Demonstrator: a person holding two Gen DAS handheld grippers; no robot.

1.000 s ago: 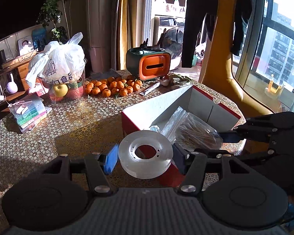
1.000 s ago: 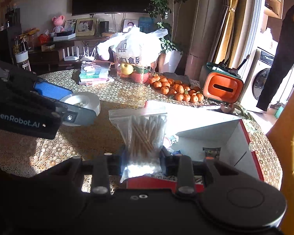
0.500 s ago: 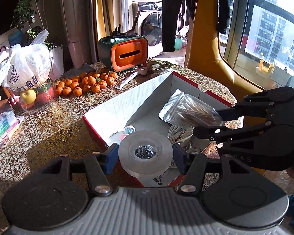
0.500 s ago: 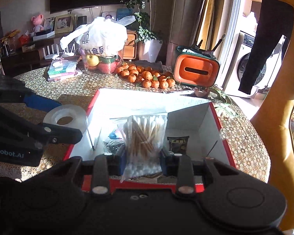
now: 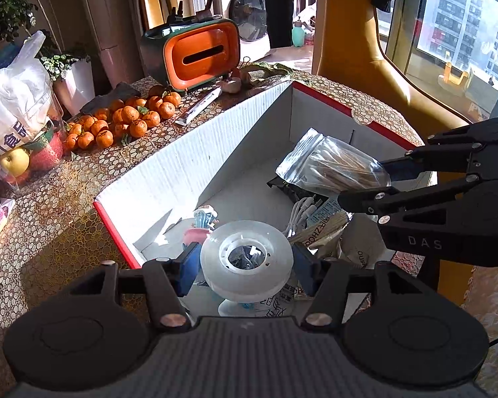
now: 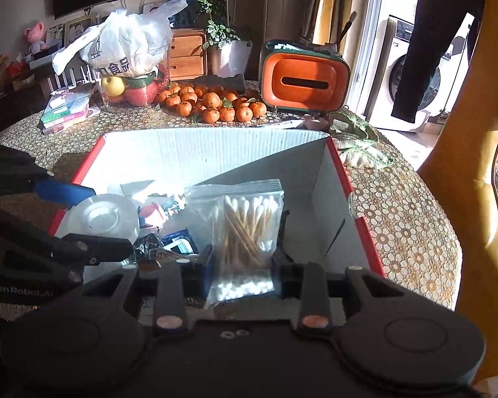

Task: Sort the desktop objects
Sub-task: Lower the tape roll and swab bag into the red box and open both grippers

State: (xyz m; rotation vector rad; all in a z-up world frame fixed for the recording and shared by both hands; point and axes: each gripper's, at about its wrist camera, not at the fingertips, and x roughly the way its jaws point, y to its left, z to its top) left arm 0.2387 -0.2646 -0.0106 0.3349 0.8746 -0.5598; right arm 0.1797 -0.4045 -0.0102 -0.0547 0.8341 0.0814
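Left gripper (image 5: 245, 260): angled downward over the open red-edged white cardboard box (image 5: 196, 152), blue pads clamped on a translucent white roll of tape (image 5: 246, 260) held above the box's clutter.

Right gripper (image 6: 240, 262): likewise tilted down over the box, just beside the left one, jaws closed on a clear zip bag of wooden cotton swabs (image 6: 247, 229), bag upright.

Box: resting on a gold floral-patterned tablecloth (image 6: 405, 219).

Left gripper (image 5: 245, 263): moved from above the tablecloth to over the open box (image 5: 196, 162), carrying the tape roll (image 5: 246, 260).
Right gripper (image 6: 242, 262): carried the cotton swab bag (image 6: 245, 229) from the box's near edge to above its inside.
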